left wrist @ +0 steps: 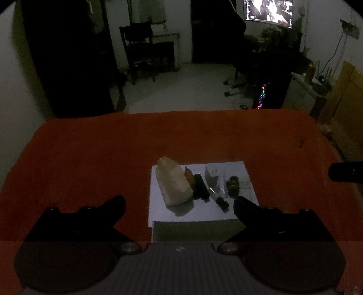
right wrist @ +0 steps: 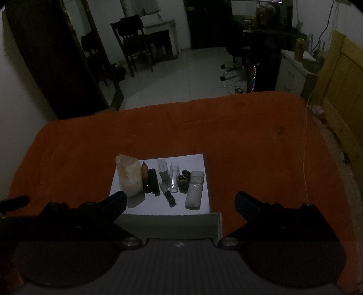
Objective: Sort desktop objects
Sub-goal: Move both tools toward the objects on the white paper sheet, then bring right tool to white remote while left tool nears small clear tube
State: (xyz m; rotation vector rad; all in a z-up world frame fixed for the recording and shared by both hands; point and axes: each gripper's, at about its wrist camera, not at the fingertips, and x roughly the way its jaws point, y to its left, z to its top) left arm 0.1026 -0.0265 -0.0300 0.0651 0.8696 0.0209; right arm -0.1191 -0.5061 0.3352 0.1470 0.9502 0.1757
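A white sheet of paper lies on the orange cloth and carries a row of small objects. From left: a pale crystal-like rock, a brown oval piece, a black stick, a small knife-like tool, a clear tube, a dark lumpy item and a grey remote-like bar. My left gripper is open, near the sheet's front edge. My right gripper is open too, above the same edge. Neither holds anything.
A grey-green flat board lies just in front of the paper. The orange cloth covers the table; beyond its far edge are a chair, an office chair and a lit monitor. A wooden panel stands right.
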